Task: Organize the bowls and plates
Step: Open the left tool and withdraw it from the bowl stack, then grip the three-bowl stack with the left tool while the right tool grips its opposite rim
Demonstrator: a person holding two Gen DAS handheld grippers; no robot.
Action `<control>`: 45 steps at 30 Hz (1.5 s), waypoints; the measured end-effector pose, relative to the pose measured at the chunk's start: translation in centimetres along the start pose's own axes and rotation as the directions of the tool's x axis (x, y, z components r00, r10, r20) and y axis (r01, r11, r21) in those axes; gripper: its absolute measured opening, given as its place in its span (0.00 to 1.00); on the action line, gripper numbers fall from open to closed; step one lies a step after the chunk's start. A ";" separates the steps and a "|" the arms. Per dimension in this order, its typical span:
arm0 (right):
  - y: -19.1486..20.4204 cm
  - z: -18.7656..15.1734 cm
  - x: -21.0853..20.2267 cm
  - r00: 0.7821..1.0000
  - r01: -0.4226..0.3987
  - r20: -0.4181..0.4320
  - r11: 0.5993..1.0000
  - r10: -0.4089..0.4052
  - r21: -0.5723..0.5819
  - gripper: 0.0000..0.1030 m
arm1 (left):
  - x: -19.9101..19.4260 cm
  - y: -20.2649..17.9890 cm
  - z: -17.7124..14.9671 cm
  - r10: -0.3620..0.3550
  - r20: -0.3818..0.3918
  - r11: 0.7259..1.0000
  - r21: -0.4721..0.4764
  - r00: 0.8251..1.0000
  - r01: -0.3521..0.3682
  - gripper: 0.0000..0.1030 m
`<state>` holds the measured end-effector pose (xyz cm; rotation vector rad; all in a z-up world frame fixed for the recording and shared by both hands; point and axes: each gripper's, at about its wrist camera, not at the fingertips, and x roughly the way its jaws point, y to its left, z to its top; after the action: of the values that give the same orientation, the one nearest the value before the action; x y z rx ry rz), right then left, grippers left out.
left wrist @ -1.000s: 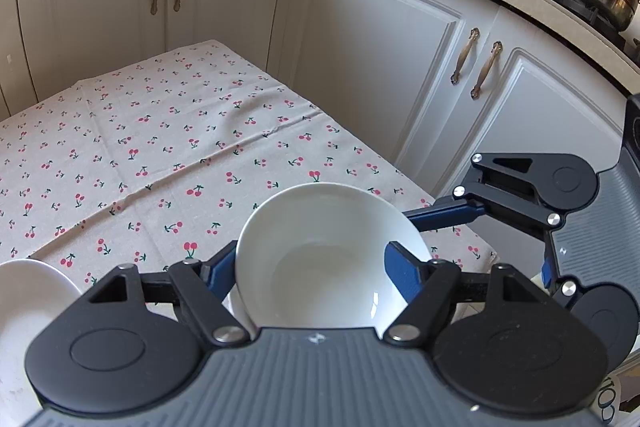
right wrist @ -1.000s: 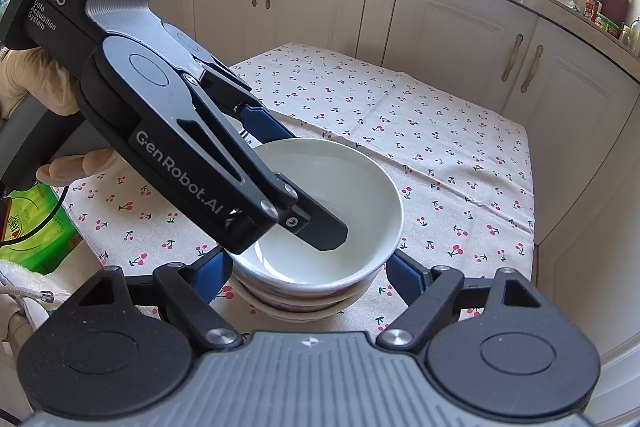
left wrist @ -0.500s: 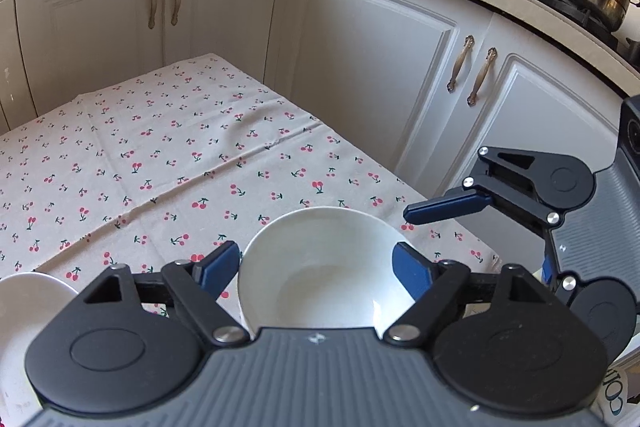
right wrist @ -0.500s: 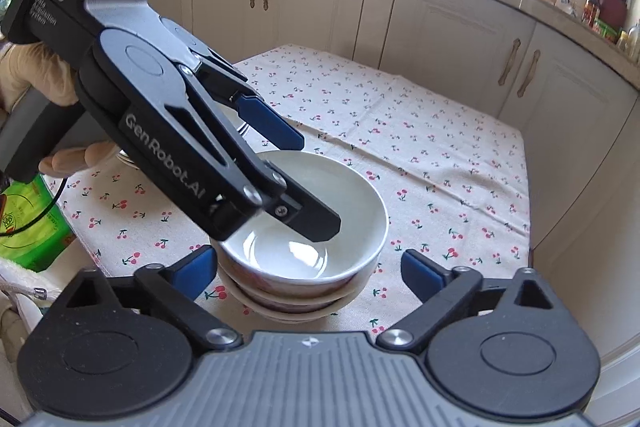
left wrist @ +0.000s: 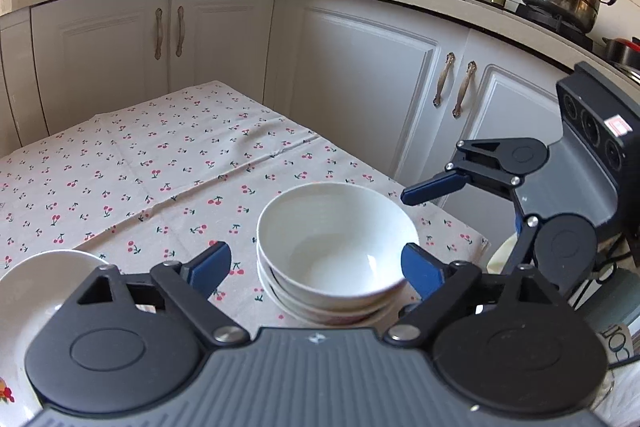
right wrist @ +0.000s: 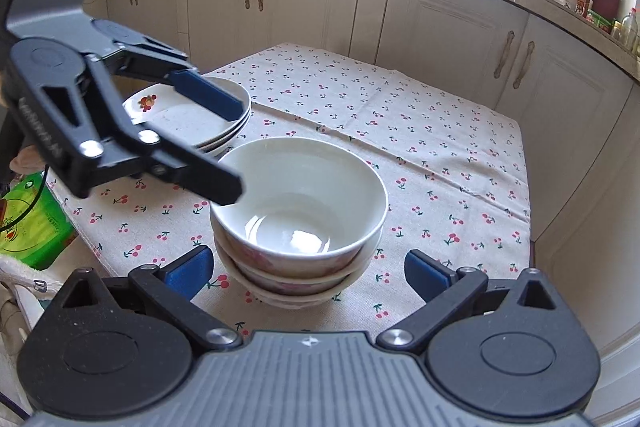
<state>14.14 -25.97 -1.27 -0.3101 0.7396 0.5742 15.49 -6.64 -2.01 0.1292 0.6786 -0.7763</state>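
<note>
The stack of bowls point(right wrist: 298, 223) sits on the cherry-print tabletop point(right wrist: 420, 155), near its front edge, with the stack of plates point(right wrist: 200, 123) just behind and to the left of the bowls. Both the left tool point(left wrist: 316, 267) and the right tool point(right wrist: 306, 269) are spread wide, touching nothing. Judging from this, the nesting looks done; draw each tool straight away from the bowls, fingers clear of the rims, so the stack isn't nudged askew.

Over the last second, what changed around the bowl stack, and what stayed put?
Both grippers backed away from the bowl stack. The left gripper, whose fingers were at the top bowl's rim a second ago, opened wider and pulled back; the right gripper also widened and retreated. The stack and the plate stack stayed put on the tablecloth.
</note>
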 end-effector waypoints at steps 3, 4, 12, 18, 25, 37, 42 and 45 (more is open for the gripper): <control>0.3 -0.5 0.3 1.000 -0.005 -0.012 1.000 0.005 -0.002 1.00 | -0.3 0.0 -1.1 0.004 -0.027 1.000 0.016 1.000 -0.003 0.89; 0.4 -0.6 0.3 1.000 -0.004 -0.016 1.000 0.004 -0.004 1.00 | -0.2 0.0 -1.4 0.003 -0.037 1.000 0.018 0.999 -0.002 0.89; 0.3 -1.8 1.4 0.998 0.014 -0.058 1.000 -0.014 0.003 1.00 | 1.1 0.2 -3.3 0.019 -0.129 0.998 0.056 0.991 -0.012 0.89; -0.3 -2.5 2.4 0.996 0.022 -0.092 0.999 -0.018 0.033 1.00 | 2.4 0.0 -3.6 0.028 -0.171 0.992 0.123 0.985 -0.007 0.89; -0.8 -2.8 3.5 0.993 0.017 -0.116 0.999 -0.013 0.041 1.00 | 3.9 -0.1 -3.6 0.019 -0.215 0.987 0.157 0.976 0.015 0.89; -1.5 -2.4 5.3 0.989 -0.032 -0.146 0.999 0.027 -0.029 1.00 | 6.4 1.0 -2.8 -0.022 -0.280 0.977 0.196 0.960 0.080 0.89; -1.7 -1.4 5.6 0.985 -0.101 -0.147 0.989 0.085 -0.106 1.00 | 7.1 1.5 -2.4 -0.063 -0.303 0.959 0.244 0.951 0.141 0.89; -1.9 -0.8 5.7 0.978 -0.155 -0.161 0.976 0.130 -0.155 1.00 | 7.4 1.7 -2.0 -0.095 -0.310 0.946 0.268 0.946 0.182 0.89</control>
<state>18.22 -25.67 -5.70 -0.4615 0.8659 0.7571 19.42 -9.15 -8.32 0.4798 0.8575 -1.0052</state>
